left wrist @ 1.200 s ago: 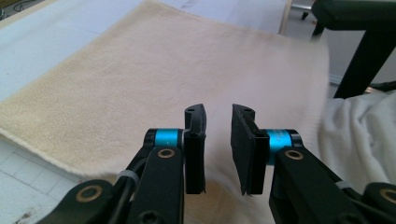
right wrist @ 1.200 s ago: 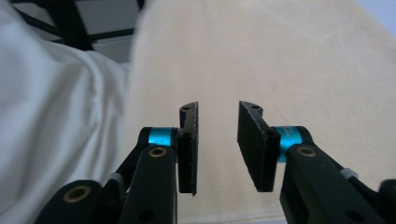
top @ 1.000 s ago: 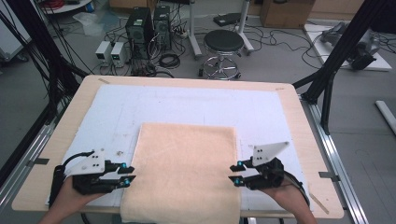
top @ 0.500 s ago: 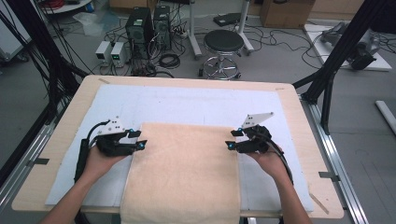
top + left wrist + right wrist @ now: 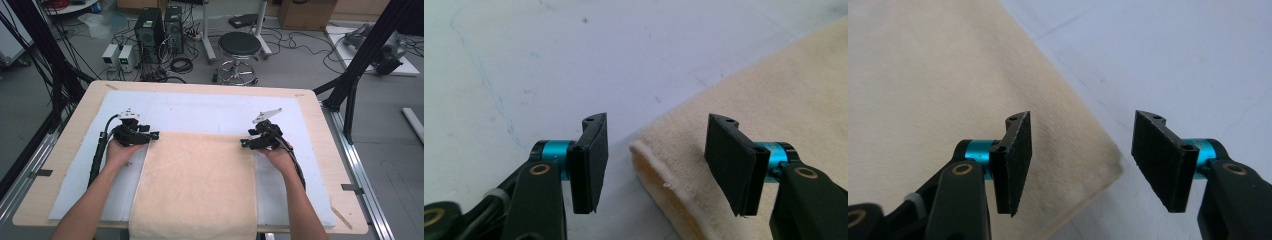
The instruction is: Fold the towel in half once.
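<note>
we count one towel (image 5: pixel 197 185), two grippers, two hands, one white mat (image 5: pixel 200 112), one table (image 5: pixel 320 130), and beyond it one stool (image 5: pixel 240 47).

towel: cream, soft-napped cloth, lying flat in the lower middle of the high view, its near end hanging over the table's bottom edge. we see a rolled hem at its corner (image 5: pixel 649 160) in the left gripper view; in the right gripper view its other far corner (image 5: pixel 1108 170) lies flat on the mat.

left gripper (image 5: pixel 154 135): at centre left of the high view, at the towel's upper left corner. its jaws have just been opening and stand apart, the corner between them, pads clear of it.

right gripper (image 5: pixel 243 143): at centre right, at the upper right corner. its jaws have likewise just been opening and stand apart over that corner, gripping nothing.
</note>
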